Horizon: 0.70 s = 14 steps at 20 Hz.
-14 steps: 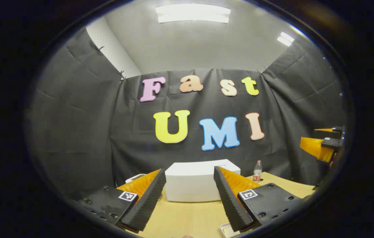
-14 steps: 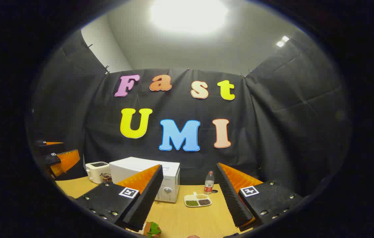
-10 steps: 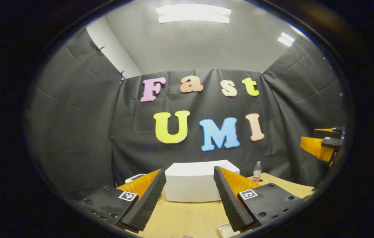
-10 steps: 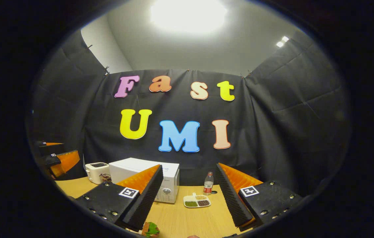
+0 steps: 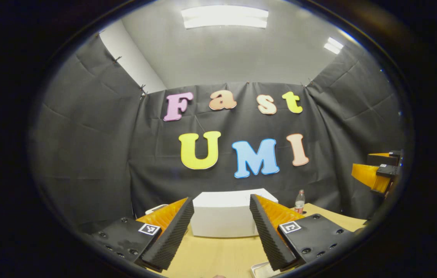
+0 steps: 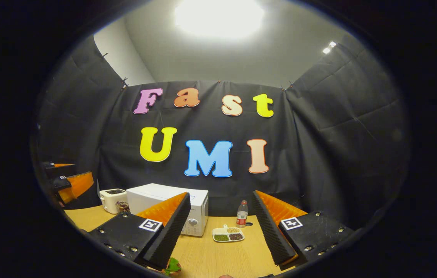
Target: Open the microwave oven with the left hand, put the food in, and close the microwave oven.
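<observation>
The left gripper (image 5: 221, 235) hangs wide open over the wooden table (image 5: 218, 255), holding nothing. The right gripper (image 6: 222, 231) is equally spread and empty. The white microwave oven (image 6: 164, 202) stands at the back of the table, door closed, a toaster (image 6: 113, 200) just beside it. Near it lies a divided dish (image 6: 228, 234) with 3 compartments of green, tan and dark grains, a bottle (image 6: 242, 219) behind. Leafy food (image 6: 173, 266) shows below the right gripper.

Hand-held gripper (image 5: 221, 235) spread wide, white microwave (image 5: 226, 214) ahead, bottle (image 5: 299, 202)
</observation>
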Available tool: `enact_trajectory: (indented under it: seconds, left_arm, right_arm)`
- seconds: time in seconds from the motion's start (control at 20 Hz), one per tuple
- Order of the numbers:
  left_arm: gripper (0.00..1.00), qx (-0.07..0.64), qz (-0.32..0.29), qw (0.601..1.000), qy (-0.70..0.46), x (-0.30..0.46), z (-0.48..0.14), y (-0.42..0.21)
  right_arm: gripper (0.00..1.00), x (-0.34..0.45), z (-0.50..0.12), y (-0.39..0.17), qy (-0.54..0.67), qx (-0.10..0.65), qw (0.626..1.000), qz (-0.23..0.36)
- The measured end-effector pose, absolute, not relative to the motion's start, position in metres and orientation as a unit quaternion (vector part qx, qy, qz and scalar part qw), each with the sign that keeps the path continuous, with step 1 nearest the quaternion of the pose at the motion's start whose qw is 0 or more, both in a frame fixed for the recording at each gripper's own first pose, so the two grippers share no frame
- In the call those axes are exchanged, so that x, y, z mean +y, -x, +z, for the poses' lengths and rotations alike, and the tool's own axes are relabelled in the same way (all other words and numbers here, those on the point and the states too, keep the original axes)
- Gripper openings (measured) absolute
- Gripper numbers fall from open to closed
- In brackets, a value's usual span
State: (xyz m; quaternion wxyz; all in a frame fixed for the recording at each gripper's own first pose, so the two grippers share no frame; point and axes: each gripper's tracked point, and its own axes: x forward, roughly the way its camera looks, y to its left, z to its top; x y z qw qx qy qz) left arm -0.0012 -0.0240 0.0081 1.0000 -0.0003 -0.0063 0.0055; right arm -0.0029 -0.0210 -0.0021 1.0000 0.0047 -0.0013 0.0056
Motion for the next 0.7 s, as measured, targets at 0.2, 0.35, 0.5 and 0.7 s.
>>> enact_trajectory:
  seconds: [0.2,0.35,0.5,0.7]
  left_arm:
    - [0.97,-0.012,0.012,1.0,-0.007,-0.035,0.011,-0.003]
    - [0.97,-0.015,0.012,1.0,-0.005,-0.046,0.009,-0.012]
    - [0.98,-0.013,0.005,1.0,-0.004,-0.056,0.002,-0.03]
    - [0.98,-0.016,-0.01,1.0,-0.011,-0.07,-0.007,-0.07]
  right_arm:
    - [0.96,-0.031,-0.004,0.003,-0.012,-0.002,1.0,0.014]
    - [0.96,-0.039,-0.005,0.005,-0.018,-0.007,1.0,0.022]
    - [0.96,-0.044,-0.007,0.007,-0.016,-0.007,1.0,0.02]
    - [0.96,-0.044,-0.005,0.003,-0.018,-0.008,1.0,0.014]
